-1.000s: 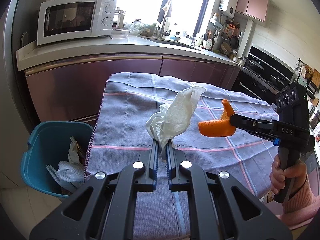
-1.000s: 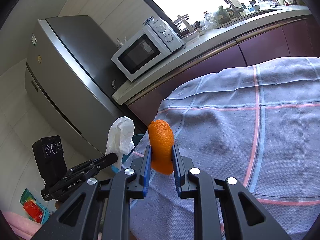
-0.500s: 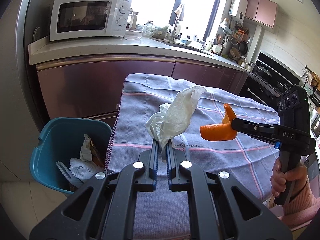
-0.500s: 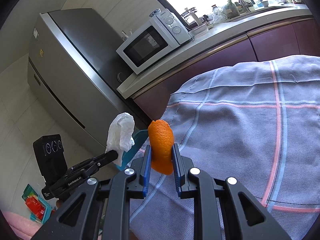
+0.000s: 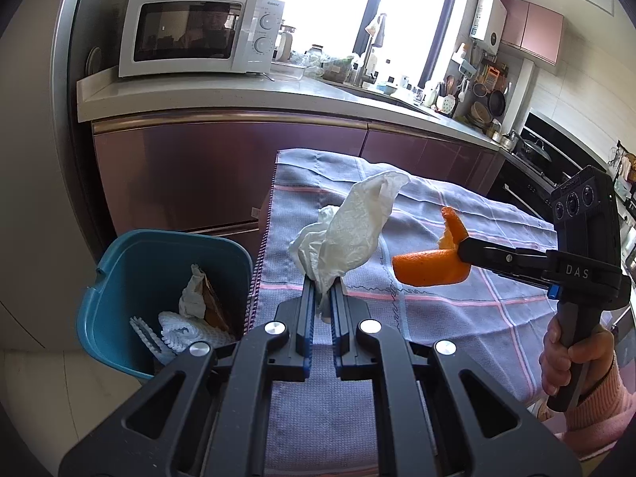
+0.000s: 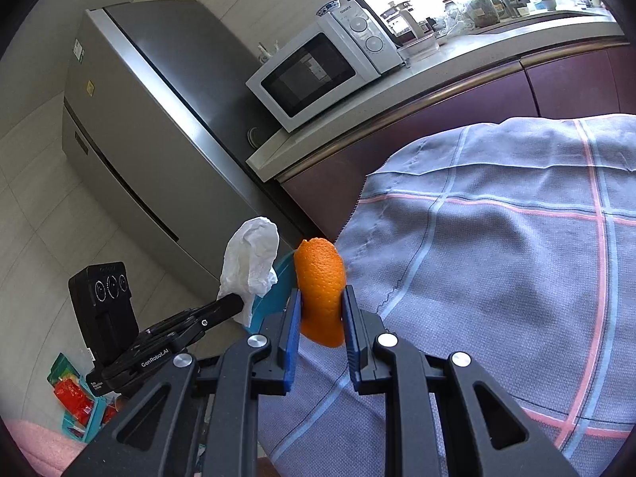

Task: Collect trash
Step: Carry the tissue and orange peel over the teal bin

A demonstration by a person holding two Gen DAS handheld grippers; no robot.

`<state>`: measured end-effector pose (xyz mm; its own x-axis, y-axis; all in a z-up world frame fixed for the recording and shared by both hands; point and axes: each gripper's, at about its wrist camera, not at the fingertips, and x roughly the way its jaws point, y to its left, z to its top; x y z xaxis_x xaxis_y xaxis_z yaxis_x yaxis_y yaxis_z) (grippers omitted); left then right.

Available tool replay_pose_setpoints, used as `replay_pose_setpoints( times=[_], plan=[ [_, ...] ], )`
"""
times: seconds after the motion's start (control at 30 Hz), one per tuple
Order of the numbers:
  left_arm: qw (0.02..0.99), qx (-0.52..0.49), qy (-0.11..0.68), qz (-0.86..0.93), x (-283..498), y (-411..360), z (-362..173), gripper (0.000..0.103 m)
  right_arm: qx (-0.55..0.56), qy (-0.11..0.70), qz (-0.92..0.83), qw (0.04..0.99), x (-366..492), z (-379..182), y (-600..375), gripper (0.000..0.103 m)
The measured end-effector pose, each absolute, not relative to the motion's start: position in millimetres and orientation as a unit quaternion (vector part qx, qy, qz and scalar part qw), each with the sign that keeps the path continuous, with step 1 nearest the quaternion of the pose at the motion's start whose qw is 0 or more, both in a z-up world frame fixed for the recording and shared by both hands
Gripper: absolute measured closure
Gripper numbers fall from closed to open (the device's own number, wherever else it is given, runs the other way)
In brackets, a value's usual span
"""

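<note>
Left wrist view: the left gripper (image 5: 321, 298) has its jaws clenched on the lower tail of a crumpled white tissue (image 5: 349, 230), which stands up from the tips, pinched low so the loose bulk stays clear of the cloth. At 3 o'clock from it, the right gripper (image 5: 463, 254) reaches in sideways with its jaws grasping a curled orange peel (image 5: 427, 268); a hand (image 5: 572, 361) in a pink sleeve grips its handle.

Right wrist view: the peel (image 6: 321, 290) sits upright between the 2 blue pads, held by its flat sides, which should keep the curved rind from slipping. The tissue (image 6: 251, 264) shows at 9 o'clock of it, just beside but apart.

Both pieces hang above the tabletop's checked grey cloth (image 5: 437, 318), near its edge. At 8 o'clock from the left jaws stands the teal bin (image 5: 119, 278), on the floor against the tabletop's side, already holding white paper and a brown scrap. Neither piece is over its mouth yet, and carrying 1 piece in each gripper looks meant to save a trip. The likely step in hand is transport to the bin. Beyond, a microwave (image 5: 198, 35) sits on the counter.
</note>
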<state>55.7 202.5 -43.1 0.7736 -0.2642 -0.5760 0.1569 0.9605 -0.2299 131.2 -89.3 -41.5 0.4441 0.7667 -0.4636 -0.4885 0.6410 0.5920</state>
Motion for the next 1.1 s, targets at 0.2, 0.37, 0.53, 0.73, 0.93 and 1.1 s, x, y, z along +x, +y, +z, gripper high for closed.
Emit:
replay_pose_setpoints(
  times=[0.2,0.37,0.53,0.73,0.93,1.1],
  plan=[
    [0.940,-0.090,0.314,-0.099,53,215,-42,0.095,0.183,0.369,0.389,0.824,133,-41,-76,0.084],
    [0.942,-0.093,0.311,-0.088,51,224,-40,0.095,0.181,0.370,0.395,0.822,136,-41,-66,0.084],
    [0.943,-0.095,0.310,-0.079,49,232,-41,0.095,0.179,0.371,0.399,0.819,139,-42,-57,0.084],
    [0.943,-0.099,0.310,-0.069,48,239,-40,0.095,0.175,0.374,0.406,0.815,141,-40,-48,0.084],
    [0.944,-0.099,0.309,-0.061,48,244,-41,0.095,0.174,0.375,0.410,0.813,142,-39,-40,0.084],
    [0.945,-0.101,0.308,-0.053,48,250,-41,0.095,0.170,0.375,0.413,0.812,143,-38,-33,0.084]
  ],
)
